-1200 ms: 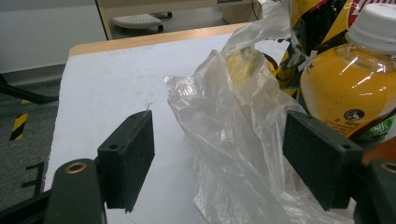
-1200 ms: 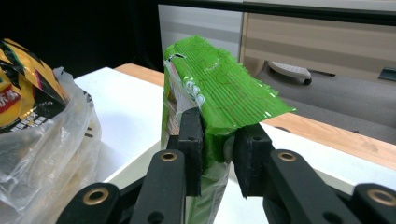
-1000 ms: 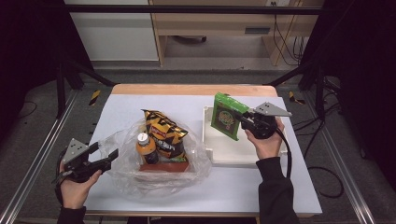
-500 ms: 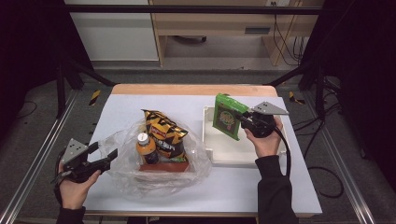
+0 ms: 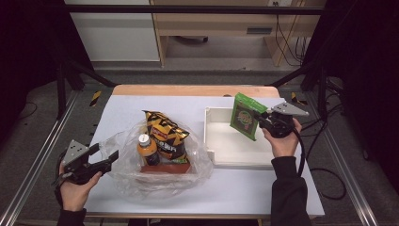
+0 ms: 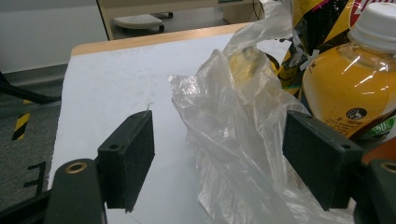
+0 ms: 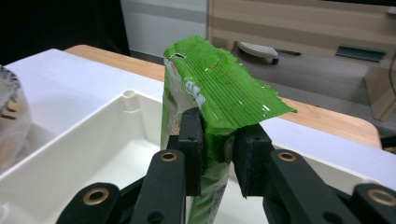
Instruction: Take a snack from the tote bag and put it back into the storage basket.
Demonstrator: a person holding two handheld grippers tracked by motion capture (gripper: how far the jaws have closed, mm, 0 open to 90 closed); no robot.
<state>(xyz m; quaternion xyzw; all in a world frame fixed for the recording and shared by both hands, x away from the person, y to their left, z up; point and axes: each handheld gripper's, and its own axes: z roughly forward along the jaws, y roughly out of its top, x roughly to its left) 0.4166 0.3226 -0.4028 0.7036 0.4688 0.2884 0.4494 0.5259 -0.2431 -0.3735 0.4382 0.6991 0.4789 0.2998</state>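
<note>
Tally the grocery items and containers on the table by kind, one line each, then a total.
Snack packets: 2, a green packet held in the right gripper and a black-and-yellow chip bag
Orange drink bottles: 1
Red boxes: 1
Clear plastic bags: 1
White trays: 1
Total: 6

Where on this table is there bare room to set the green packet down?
Free: the white tray floor under the green packet; the table strip behind the plastic bag. Crowded: the bag, holding a bottle and snack bag.
</note>
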